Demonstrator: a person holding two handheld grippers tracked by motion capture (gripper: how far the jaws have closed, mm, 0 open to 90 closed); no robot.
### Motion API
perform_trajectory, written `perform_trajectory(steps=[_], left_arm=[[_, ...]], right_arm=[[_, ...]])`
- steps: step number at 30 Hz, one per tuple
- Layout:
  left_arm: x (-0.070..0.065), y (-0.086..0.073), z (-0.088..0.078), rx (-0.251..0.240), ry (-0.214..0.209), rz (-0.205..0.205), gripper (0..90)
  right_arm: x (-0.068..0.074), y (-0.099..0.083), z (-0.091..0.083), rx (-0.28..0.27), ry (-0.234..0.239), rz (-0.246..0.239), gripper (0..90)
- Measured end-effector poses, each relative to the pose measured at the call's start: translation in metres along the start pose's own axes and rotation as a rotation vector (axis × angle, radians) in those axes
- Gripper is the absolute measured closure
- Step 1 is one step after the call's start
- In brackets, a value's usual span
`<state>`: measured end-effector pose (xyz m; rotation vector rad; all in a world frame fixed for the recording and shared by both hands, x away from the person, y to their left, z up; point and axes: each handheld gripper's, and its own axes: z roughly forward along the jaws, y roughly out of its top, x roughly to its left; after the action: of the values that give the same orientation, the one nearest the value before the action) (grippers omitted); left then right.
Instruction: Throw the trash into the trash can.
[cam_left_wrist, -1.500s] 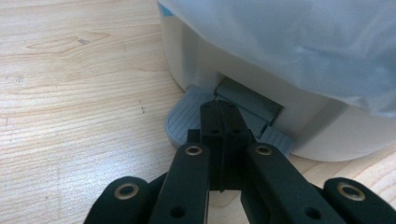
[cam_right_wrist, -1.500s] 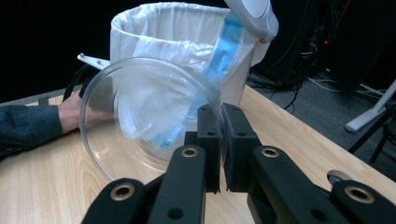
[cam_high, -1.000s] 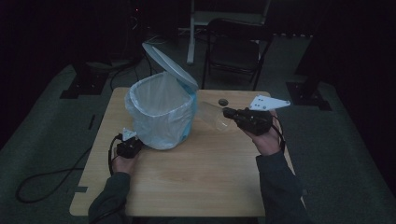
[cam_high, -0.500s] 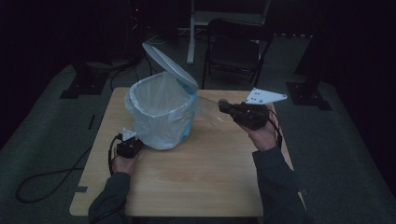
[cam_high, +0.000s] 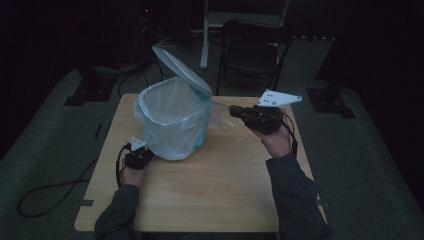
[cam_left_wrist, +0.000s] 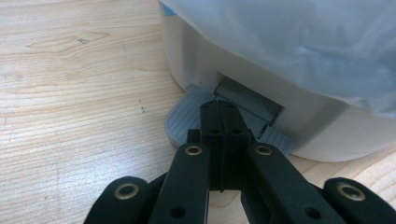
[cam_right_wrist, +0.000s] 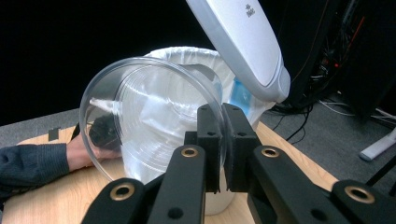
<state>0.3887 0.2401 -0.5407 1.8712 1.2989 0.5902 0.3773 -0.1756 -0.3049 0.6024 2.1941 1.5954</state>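
A white pedal bin (cam_high: 172, 125) lined with a clear bag stands on the wooden table (cam_high: 210, 200), its lid (cam_high: 182, 70) raised. My left gripper (cam_high: 141, 151) lies low at the bin's foot. Its jaws are shut with nothing between them, and their tips (cam_left_wrist: 219, 112) rest on the grey pedal (cam_left_wrist: 184, 123). My right gripper (cam_high: 235, 111) hovers to the right of the bin, shut on the rim of a clear plastic cup (cam_high: 220, 116). In the right gripper view the cup (cam_right_wrist: 144, 116) lies on its side in front of the bin (cam_right_wrist: 187, 53), below the lid (cam_right_wrist: 243, 42).
A black chair (cam_high: 255, 50) stands behind the table. Cables (cam_high: 50, 195) trail over the floor at the left. The table's near half is bare wood.
My right gripper has carried the cup leftward, closer to the bin's open top. The left gripper has stayed on the pedal.
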Motion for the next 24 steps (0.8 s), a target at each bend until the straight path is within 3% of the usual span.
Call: perform_trajectory(steps=[24], left_arm=[[0.0,0.0,0.0,0.001,-0.001,0.0,90.0]], right_arm=[[0.008,0.017,0.019,-0.014,0.033,-0.022,86.6]])
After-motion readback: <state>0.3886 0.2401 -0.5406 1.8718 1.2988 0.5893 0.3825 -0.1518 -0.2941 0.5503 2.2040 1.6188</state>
